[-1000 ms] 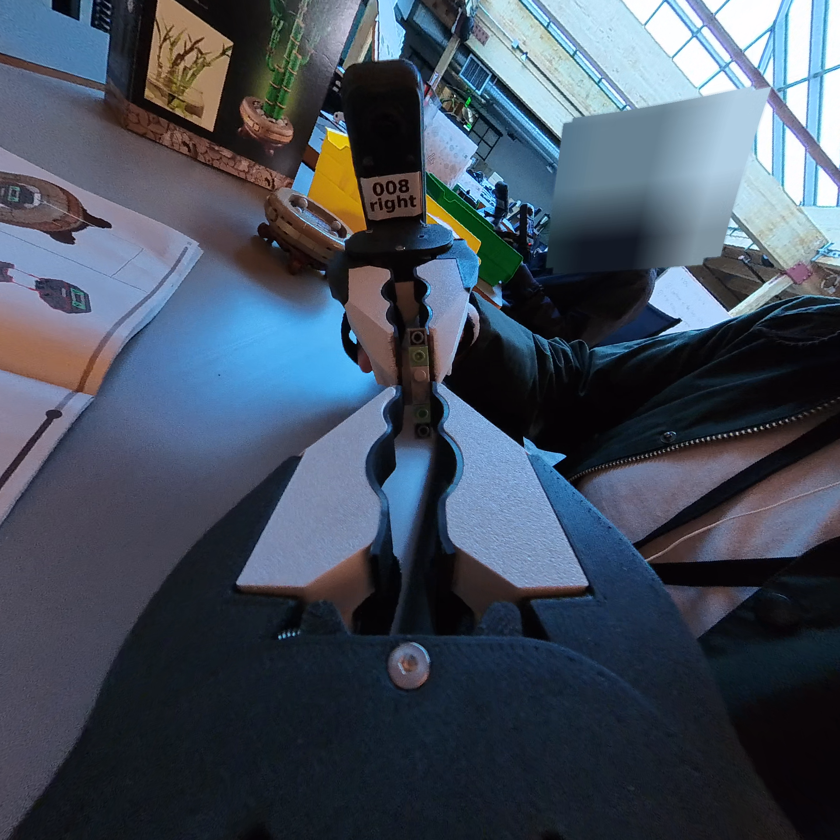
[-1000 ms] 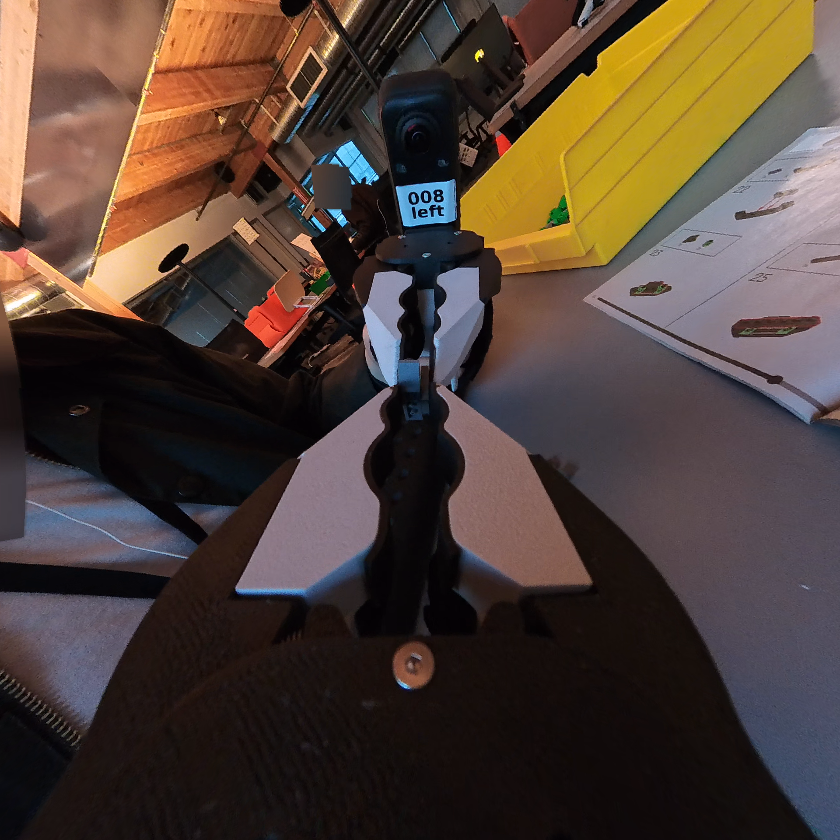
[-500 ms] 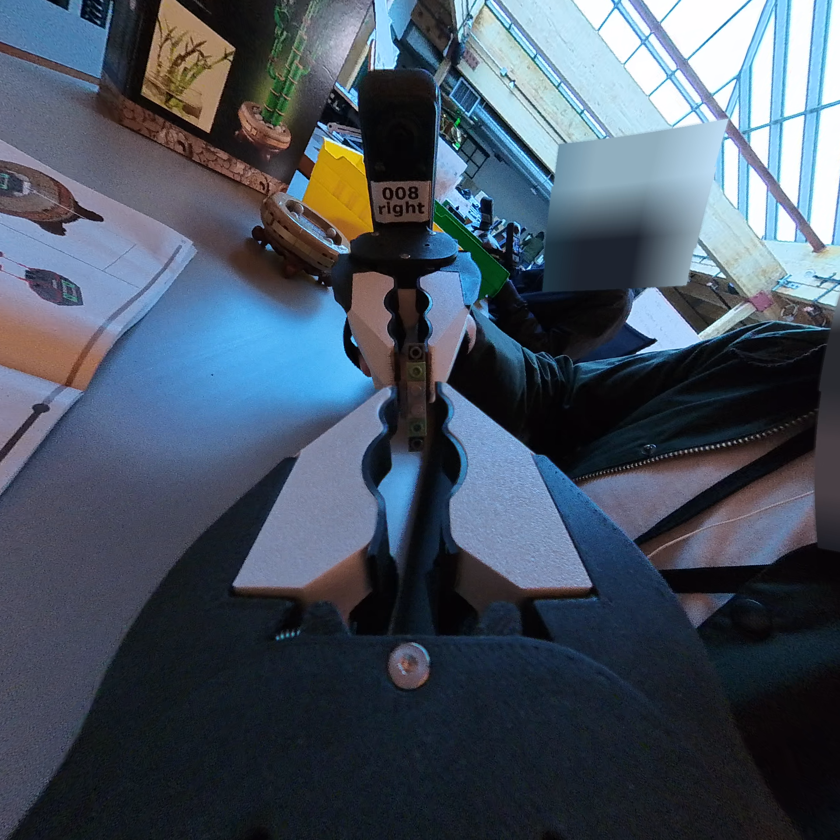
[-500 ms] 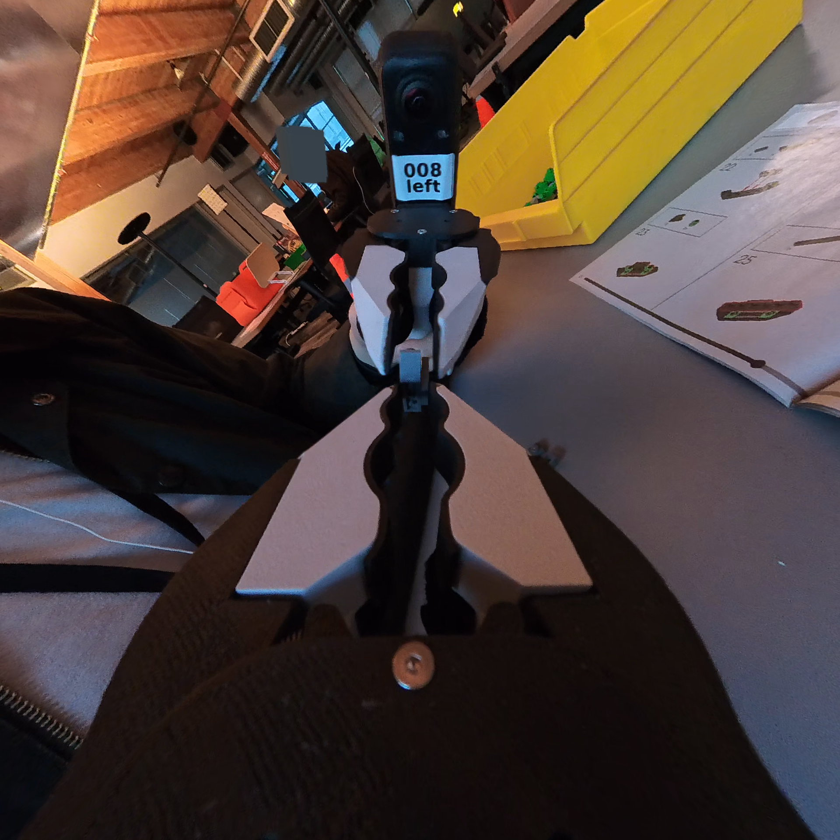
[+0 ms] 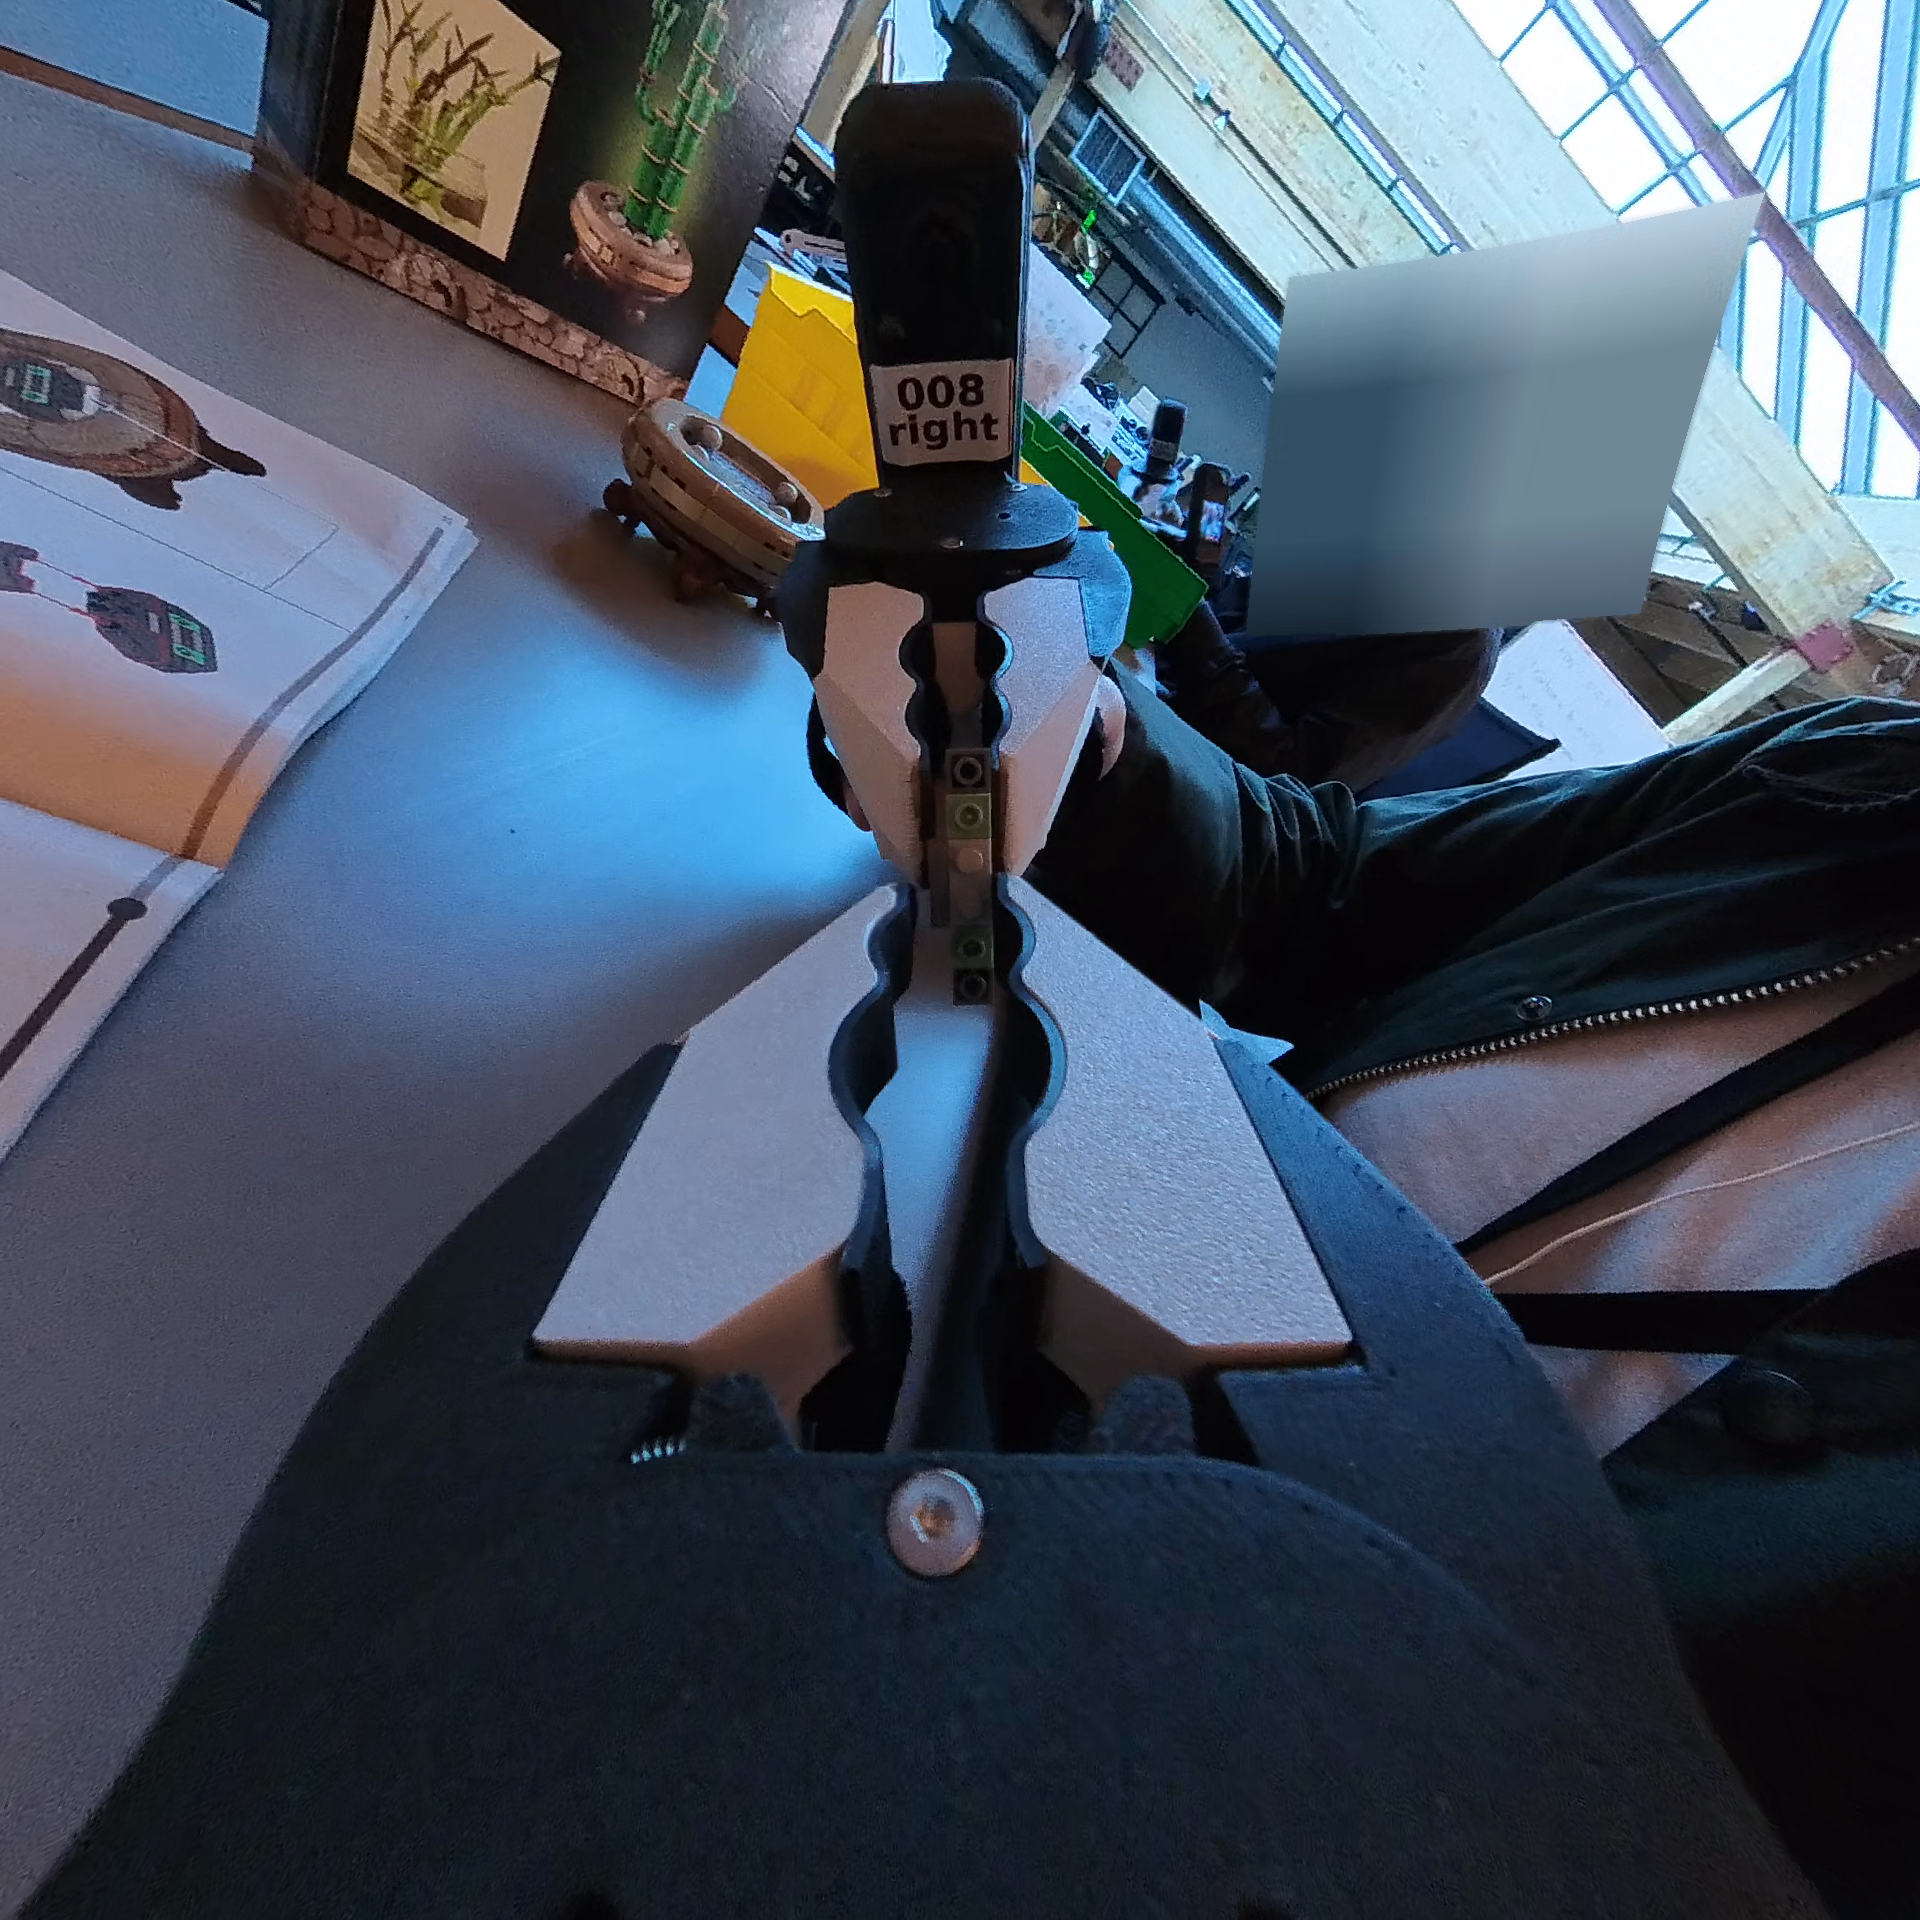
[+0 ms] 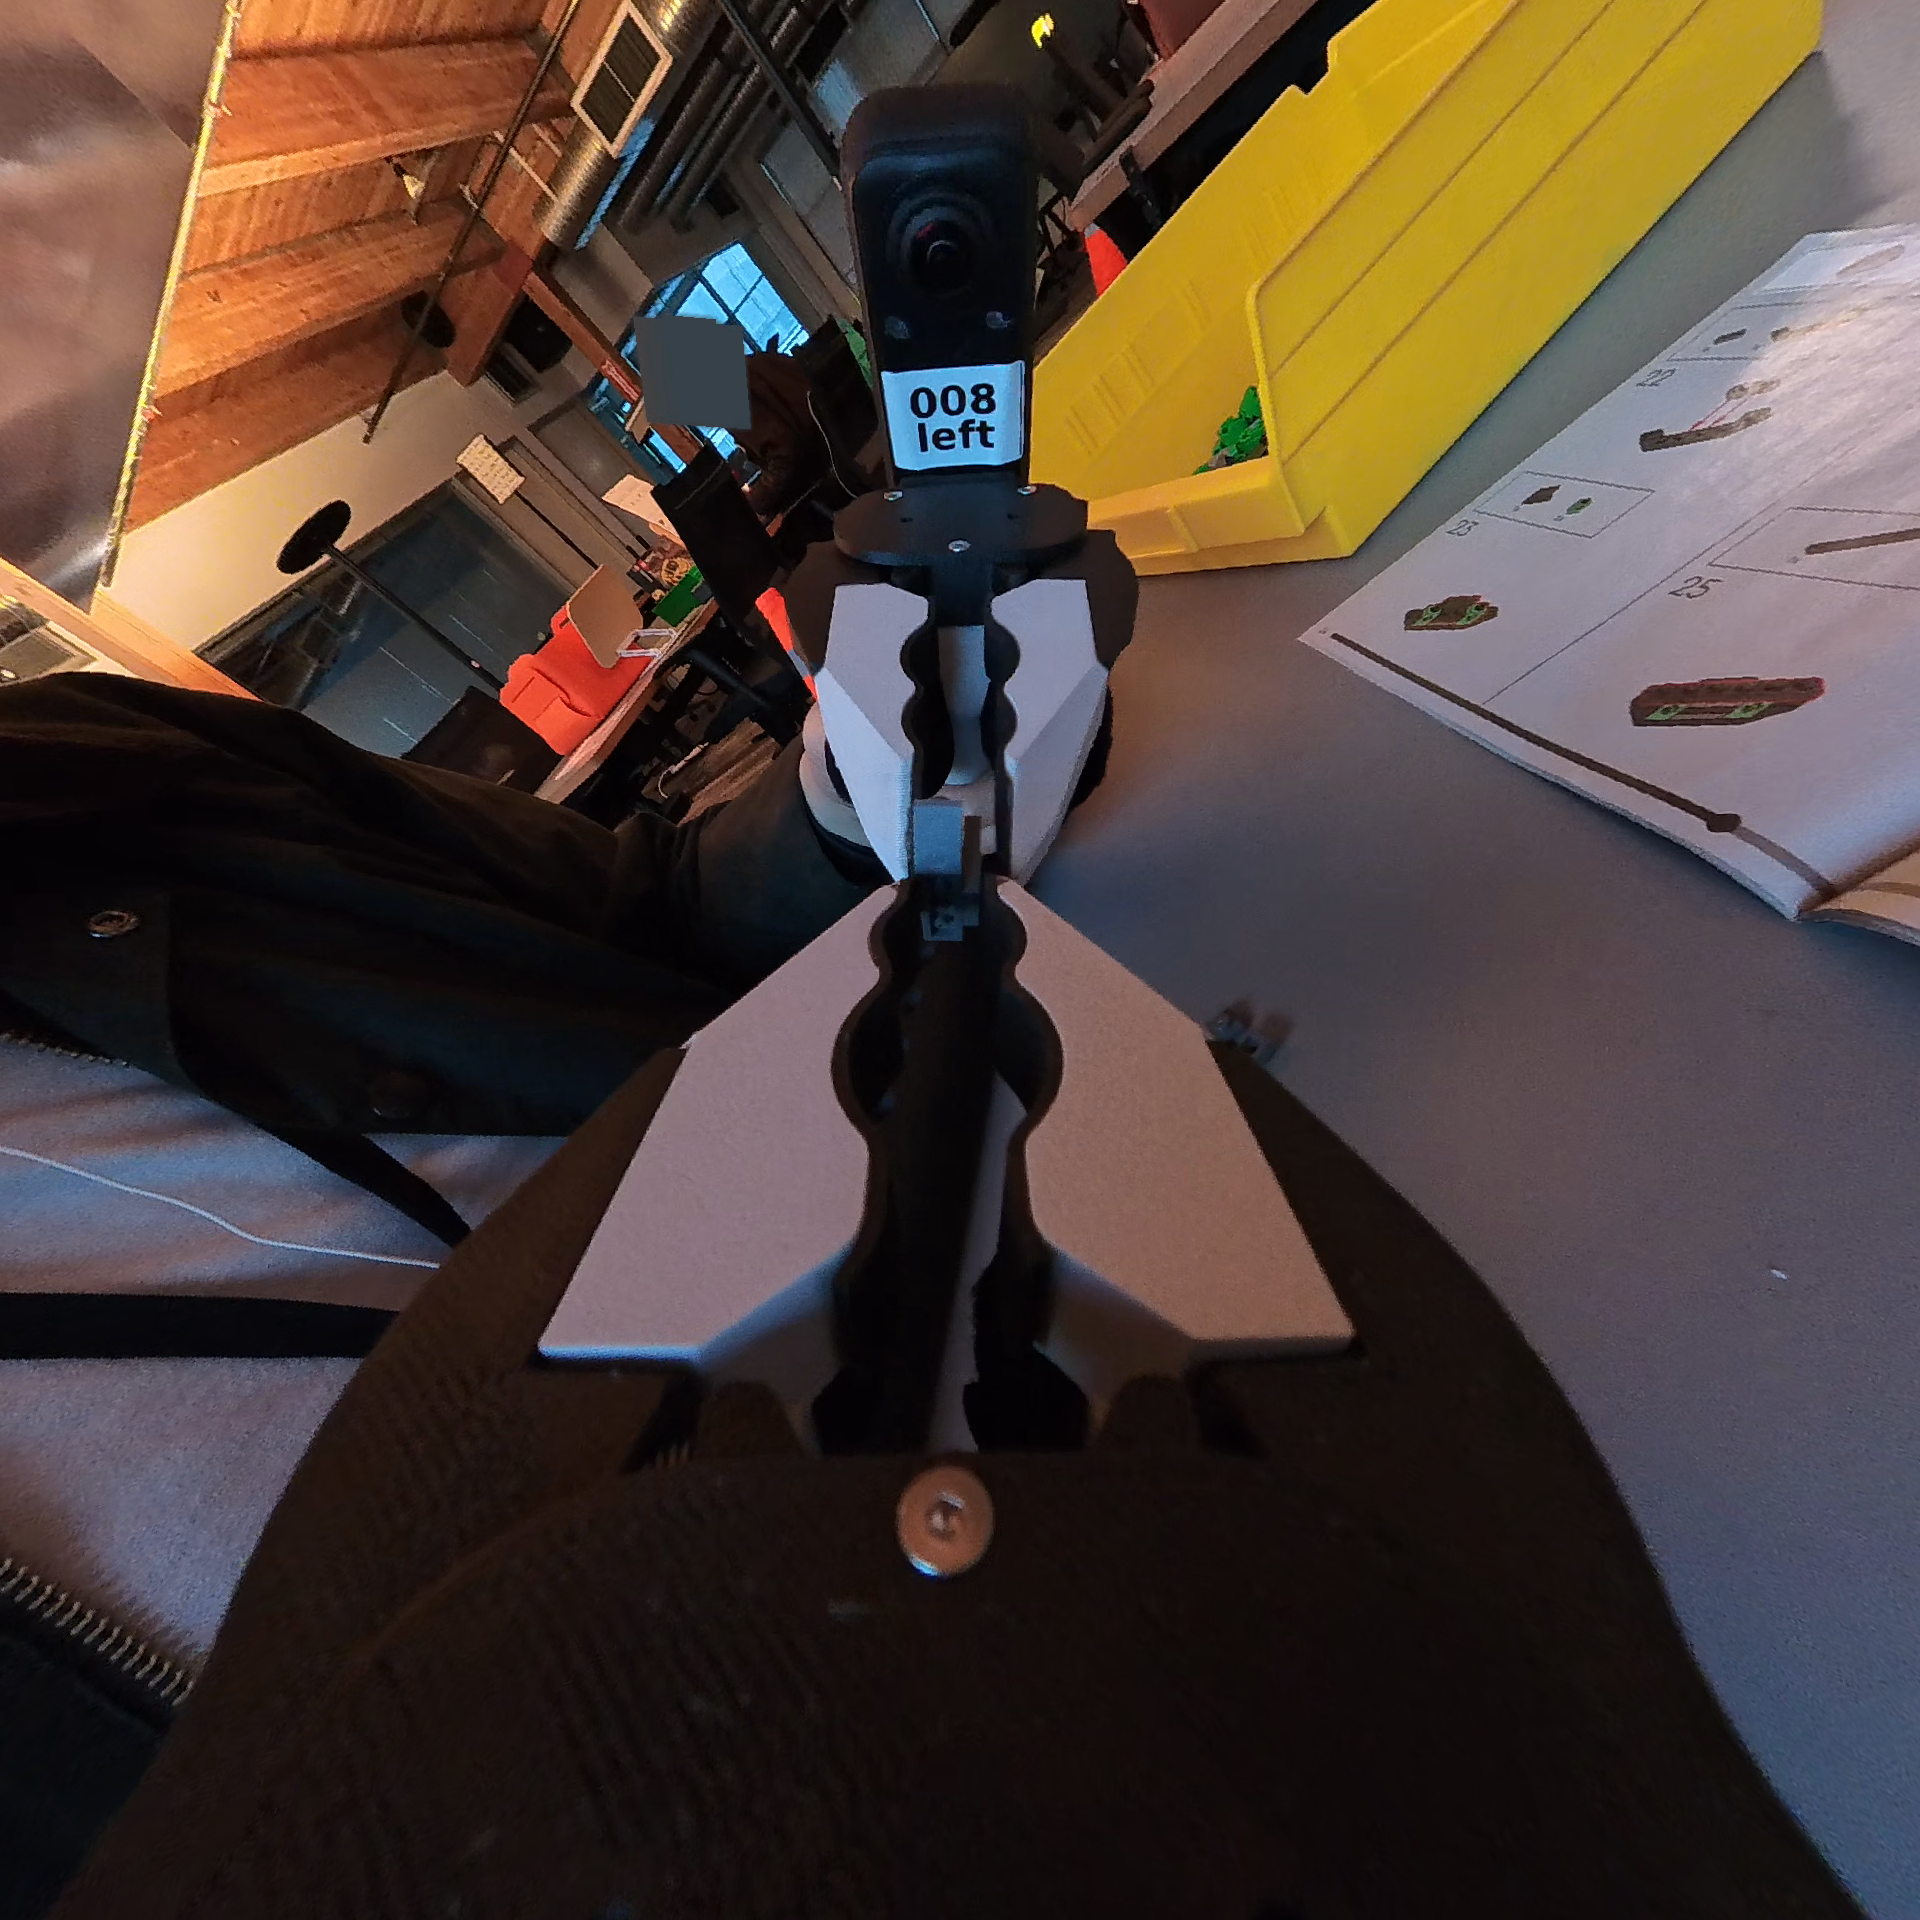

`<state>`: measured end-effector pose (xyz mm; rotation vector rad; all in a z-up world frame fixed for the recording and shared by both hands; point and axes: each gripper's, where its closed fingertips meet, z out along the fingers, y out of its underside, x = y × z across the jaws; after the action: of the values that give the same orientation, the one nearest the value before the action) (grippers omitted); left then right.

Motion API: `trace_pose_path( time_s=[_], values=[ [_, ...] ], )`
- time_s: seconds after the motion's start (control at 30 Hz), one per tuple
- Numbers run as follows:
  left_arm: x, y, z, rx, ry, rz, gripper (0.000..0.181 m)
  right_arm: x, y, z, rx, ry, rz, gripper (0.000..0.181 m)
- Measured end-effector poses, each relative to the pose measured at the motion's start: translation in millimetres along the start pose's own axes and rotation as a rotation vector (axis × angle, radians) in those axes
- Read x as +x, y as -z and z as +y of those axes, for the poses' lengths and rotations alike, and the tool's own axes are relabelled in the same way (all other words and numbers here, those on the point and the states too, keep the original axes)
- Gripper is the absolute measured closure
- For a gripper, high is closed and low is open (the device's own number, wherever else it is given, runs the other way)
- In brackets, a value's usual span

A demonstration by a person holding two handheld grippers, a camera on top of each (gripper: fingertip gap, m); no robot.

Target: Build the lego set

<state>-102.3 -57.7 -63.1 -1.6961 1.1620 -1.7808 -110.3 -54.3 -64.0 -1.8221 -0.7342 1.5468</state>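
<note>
A narrow lego strip (image 5: 968, 860) with dark, green and tan studs is held in the air between my two grippers, which face each other tip to tip above the grey table (image 5: 540, 790). In the left wrist view, my left gripper (image 5: 951, 906) is shut on the strip's near end and my right gripper (image 5: 961, 854) is shut on its far end. In the right wrist view, the strip (image 6: 940, 844) shows edge-on as a grey sliver between my right gripper (image 6: 951, 900) and my left gripper (image 6: 956, 831). How the strip's parts join is hidden by the fingers.
An open instruction booklet (image 5: 156, 644) (image 6: 1662, 644) lies on the table. The set's box (image 5: 499, 156) and a round brown lego pot base (image 5: 717, 509) stand behind. A yellow bin (image 6: 1403, 260) holds green pieces (image 6: 1236, 436). A small loose piece (image 6: 1247, 1023) lies nearby. A person's dark jacket (image 5: 1558, 883) is close.
Both grippers have tilted and shifted a little together. They stay tip to tip and shut on the same strip.
</note>
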Motion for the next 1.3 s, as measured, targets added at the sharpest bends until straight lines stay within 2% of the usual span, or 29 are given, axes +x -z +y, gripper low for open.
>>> trace_pose_path(
  time_s=[0.3, 0.5, 0.7, 1.03, 1.3],
  values=[
    [1, 0, 1, -0.010, -0.015, -0.001, 0.172, -1, -1, -2, 0.023, -0.009, -0.023, 0.167],
    [3, -2, 3, -0.026, -0.019, 0.007, 0.171, -2, -1, 1, -0.004, 0.005, -0.009, 0.171],
    [19, 1, -6, 0.020, 0.025, 0.110, 0.172, -16, 0, -6, 0.009, 0.106, -0.028, 0.172],
    [27, 2, -6, 0.025, 0.077, 0.184, 0.172, -24, 0, -5, 0.001, 0.167, -0.056, 0.172],
    [24, 3, -9, 0.037, 0.078, 0.173, 0.172, -23, 1, -7, 0.008, 0.164, -0.044, 0.171]
  ],
)
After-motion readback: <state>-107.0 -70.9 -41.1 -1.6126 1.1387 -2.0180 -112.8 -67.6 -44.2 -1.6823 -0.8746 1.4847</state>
